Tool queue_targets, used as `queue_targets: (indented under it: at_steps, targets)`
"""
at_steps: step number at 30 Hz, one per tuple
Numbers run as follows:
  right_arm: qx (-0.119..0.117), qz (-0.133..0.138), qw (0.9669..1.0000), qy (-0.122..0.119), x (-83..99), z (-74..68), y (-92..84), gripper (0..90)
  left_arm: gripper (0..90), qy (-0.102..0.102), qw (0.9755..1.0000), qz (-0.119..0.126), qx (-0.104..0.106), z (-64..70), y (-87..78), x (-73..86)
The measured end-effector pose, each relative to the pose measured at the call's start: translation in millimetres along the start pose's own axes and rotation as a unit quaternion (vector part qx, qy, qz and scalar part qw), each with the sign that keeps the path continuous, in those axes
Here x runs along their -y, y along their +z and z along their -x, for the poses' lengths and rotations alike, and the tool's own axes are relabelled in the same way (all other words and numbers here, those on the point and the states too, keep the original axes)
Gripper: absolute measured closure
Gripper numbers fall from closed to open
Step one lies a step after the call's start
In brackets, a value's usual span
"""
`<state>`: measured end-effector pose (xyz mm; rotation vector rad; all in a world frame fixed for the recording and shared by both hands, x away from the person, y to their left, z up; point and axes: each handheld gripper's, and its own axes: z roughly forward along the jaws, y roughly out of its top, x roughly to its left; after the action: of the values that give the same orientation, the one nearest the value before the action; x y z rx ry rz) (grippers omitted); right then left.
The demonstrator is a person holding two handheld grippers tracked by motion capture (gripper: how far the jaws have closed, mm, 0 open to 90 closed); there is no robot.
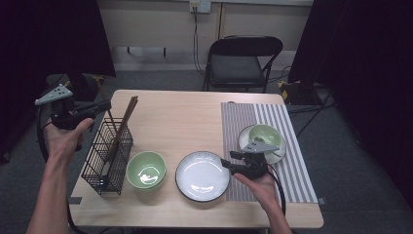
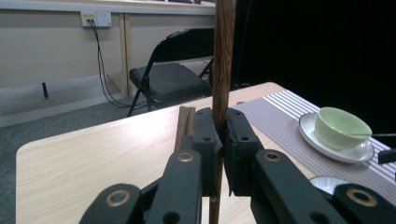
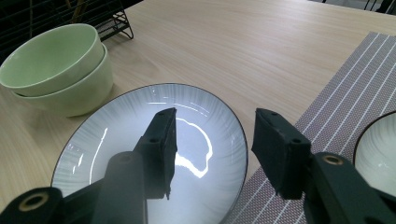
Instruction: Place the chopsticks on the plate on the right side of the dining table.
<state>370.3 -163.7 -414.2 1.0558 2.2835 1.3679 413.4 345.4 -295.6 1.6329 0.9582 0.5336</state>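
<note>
My left gripper (image 2: pixel 222 126) is shut on a dark brown chopstick (image 2: pixel 223 56) that stands upright between its jaws. More chopsticks (image 2: pixel 185 122) show just behind the left jaw. From above, the left gripper (image 1: pixel 107 105) hangs over the far end of a black wire basket (image 1: pixel 108 156) at the table's left, where several brown chopsticks (image 1: pixel 125 122) lean. My right gripper (image 1: pixel 228 161) is open at the right rim of a white plate (image 1: pixel 202 176). Its own view has the open jaws (image 3: pixel 215 128) over that plate (image 3: pixel 116 140) with nothing between them.
Two stacked green bowls (image 1: pixel 146 169) sit between basket and plate, and show again (image 3: pixel 56 70) at upper left. A striped placemat (image 1: pixel 272 122) at the right carries a green bowl (image 1: pixel 265 135) on a white saucer (image 1: pixel 280 155). A black folding chair (image 1: pixel 241 63) stands beyond the table.
</note>
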Motion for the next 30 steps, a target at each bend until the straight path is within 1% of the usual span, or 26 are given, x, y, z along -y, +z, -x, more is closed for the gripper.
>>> queue_targets:
  at_steps: [3, 4, 7, 9, 10, 11, 12, 14, 15, 16, 17, 18, 19, 20, 21, 23, 25, 26, 27, 29, 30]
  targets:
    - [-0.001, -0.001, 1.0000, -0.001, 0.0, -0.3, 0.7, 49.8, 84.5, -0.008, 0.9999, 0.012, -0.003, 0.0, -0.5, -4.0]
    - [-0.001, -0.001, 1.0000, -0.001, 0.0, -0.3, 0.8, 49.7, 84.6, -0.007, 0.9999, 0.012, -0.006, -0.2, -0.8, -5.6]
    - [0.000, -0.001, 1.0000, -0.001, -0.3, 0.3, 0.2, 49.7, 84.6, -0.008, 0.9998, 0.020, -0.002, 0.4, -1.1, -9.0]
    - [0.002, 0.001, 1.0000, 0.000, -0.5, 0.8, -0.2, 49.7, 84.6, -0.001, 0.9998, 0.021, -0.001, 0.8, -1.2, -10.6]
    - [0.001, 0.001, 1.0000, 0.000, -0.6, 1.0, -0.4, 49.7, 84.6, -0.004, 0.9997, 0.023, -0.001, 1.5, -0.9, -10.8]
    - [0.001, 0.001, 1.0000, -0.001, -0.6, 1.0, -0.4, 49.8, 84.6, -0.002, 0.9997, 0.025, -0.003, 1.2, -1.6, -11.7]
    - [0.001, 0.001, 1.0000, -0.001, -0.6, 1.0, -0.4, 49.9, 84.6, -0.006, 0.9995, 0.030, -0.003, 1.9, -2.0, -12.2]
    - [0.001, -0.001, 1.0000, -0.001, -0.5, 0.6, 0.2, 50.1, 84.6, 0.001, 0.9995, 0.032, -0.002, 3.1, -2.8, -13.4]
    - [0.000, -0.001, 1.0000, -0.002, -0.4, 0.3, 0.4, 50.1, 84.6, 0.006, 0.9995, 0.030, -0.004, 3.8, -3.6, -14.2]
    - [-0.001, -0.001, 1.0000, -0.002, -0.5, 0.0, 0.5, 50.1, 84.6, 0.000, 0.9994, 0.035, -0.002, 4.5, -4.1, -14.6]
    - [0.000, -0.001, 1.0000, -0.002, -0.4, 0.1, 0.7, 50.1, 84.6, 0.005, 0.9993, 0.037, -0.002, 4.3, -4.8, -15.2]
    - [0.000, -0.001, 1.0000, -0.001, -0.3, 0.2, 0.7, 50.1, 84.6, 0.002, 0.9993, 0.038, -0.003, 4.9, -5.5, -15.7]
    - [-0.001, -0.001, 1.0000, -0.001, -0.3, 0.0, 0.6, 50.1, 84.6, 0.004, 0.9992, 0.040, -0.004, 4.4, -6.4, -16.5]
    - [-0.001, -0.001, 1.0000, -0.003, -0.4, -0.3, 0.6, 50.1, 84.6, 0.007, 0.9990, 0.044, -0.003, 3.9, -7.3, -17.5]
    - [-0.002, 0.000, 1.0000, -0.002, -0.5, -0.4, 0.5, 50.1, 84.6, 0.002, 0.9989, 0.046, -0.003, 4.7, -8.0, -18.9]
    - [-0.002, 0.001, 1.0000, -0.002, -0.9, -0.6, 0.6, 50.1, 84.6, 0.009, 0.9987, 0.049, -0.001, 4.5, -9.2, -22.0]
    - [-0.003, 0.002, 1.0000, -0.002, -1.3, -0.5, 0.5, 50.2, 84.6, 0.001, 0.9982, 0.059, 0.007, 5.3, -10.7, -24.8]
    - [-0.002, 0.002, 1.0000, -0.002, -1.4, -0.4, 0.5, 50.1, 84.6, 0.004, 0.9978, 0.066, 0.011, 4.7, -11.0, -26.4]
    - [-0.002, 0.002, 1.0000, -0.002, -1.4, -0.3, 0.5, 50.2, 84.6, -0.001, 0.9979, 0.065, 0.008, 5.9, -11.9, -27.8]
    - [-0.002, 0.003, 1.0000, -0.002, -1.5, -0.4, 0.5, 50.2, 84.6, 0.001, 0.9978, 0.066, 0.009, 6.8, -12.0, -29.7]
    - [-0.003, 0.003, 1.0000, -0.003, -1.5, -0.3, 0.2, 50.1, 84.6, 0.008, 0.9977, 0.066, 0.013, 7.0, -11.7, -30.4]
